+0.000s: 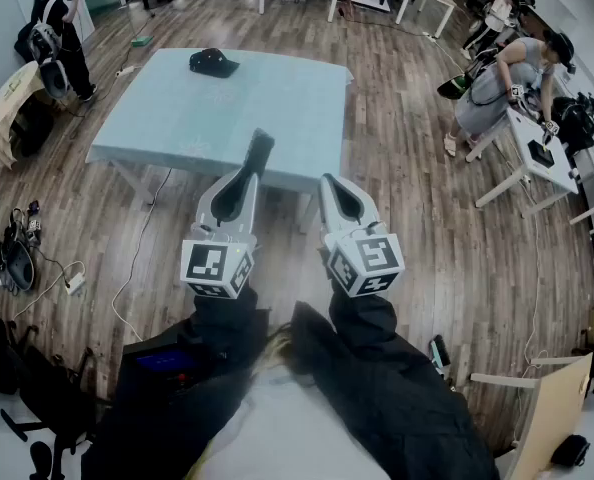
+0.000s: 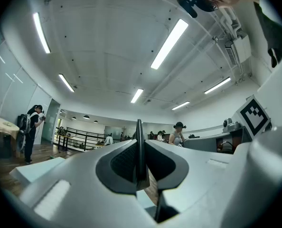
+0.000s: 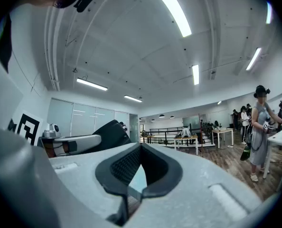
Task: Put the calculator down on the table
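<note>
A slim dark calculator [image 1: 258,152] sticks up and forward out of my left gripper [image 1: 249,173], which is shut on its lower end. In the left gripper view the calculator [image 2: 139,148] shows edge-on as a thin dark blade pinched between the two pads. My right gripper [image 1: 328,181] hangs beside it to the right, jaws together with nothing between them [image 3: 141,147]. Both grippers hover short of the near edge of the pale blue table [image 1: 277,103]. From the right gripper view, the calculator [image 3: 110,133] rises from the left gripper at the left.
A black cap [image 1: 213,63] lies at the table's far side. A person [image 1: 62,28] stands at the back left, another [image 1: 507,78] leans over white desks [image 1: 537,153] at the right. Cables and a power strip [image 1: 74,282] lie on the wood floor at the left.
</note>
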A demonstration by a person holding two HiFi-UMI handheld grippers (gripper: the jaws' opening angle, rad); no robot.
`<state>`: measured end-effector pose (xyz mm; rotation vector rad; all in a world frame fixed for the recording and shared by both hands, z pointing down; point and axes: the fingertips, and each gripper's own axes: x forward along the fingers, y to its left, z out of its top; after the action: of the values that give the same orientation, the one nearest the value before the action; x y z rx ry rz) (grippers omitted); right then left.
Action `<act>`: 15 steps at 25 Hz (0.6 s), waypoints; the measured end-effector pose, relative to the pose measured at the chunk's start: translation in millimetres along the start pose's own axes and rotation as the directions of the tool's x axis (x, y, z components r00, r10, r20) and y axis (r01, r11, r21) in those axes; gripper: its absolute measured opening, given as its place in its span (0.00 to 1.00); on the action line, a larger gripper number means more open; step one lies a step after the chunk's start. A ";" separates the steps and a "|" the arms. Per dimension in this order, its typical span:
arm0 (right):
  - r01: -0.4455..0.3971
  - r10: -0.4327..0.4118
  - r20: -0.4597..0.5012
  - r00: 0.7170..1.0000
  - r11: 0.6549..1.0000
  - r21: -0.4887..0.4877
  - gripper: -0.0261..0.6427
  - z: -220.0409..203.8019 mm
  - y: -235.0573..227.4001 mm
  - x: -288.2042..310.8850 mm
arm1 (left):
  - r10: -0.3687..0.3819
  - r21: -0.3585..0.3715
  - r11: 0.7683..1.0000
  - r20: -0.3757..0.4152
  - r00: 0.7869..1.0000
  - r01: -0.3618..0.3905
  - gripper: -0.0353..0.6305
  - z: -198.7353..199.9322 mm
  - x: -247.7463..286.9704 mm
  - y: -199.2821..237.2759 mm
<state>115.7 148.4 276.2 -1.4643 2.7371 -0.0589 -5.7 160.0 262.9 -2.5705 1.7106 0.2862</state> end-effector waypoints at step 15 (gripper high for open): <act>0.029 -0.028 -0.030 0.999 1.000 0.008 0.04 -14.5 4.3 -7.2 | -0.006 -0.021 1.000 -0.016 1.000 0.006 0.12 -8.7 -12.2 -0.2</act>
<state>115.4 157.1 290.6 -1.5127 2.7361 -0.0931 -9.0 170.0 273.5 -2.5993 1.7138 0.2857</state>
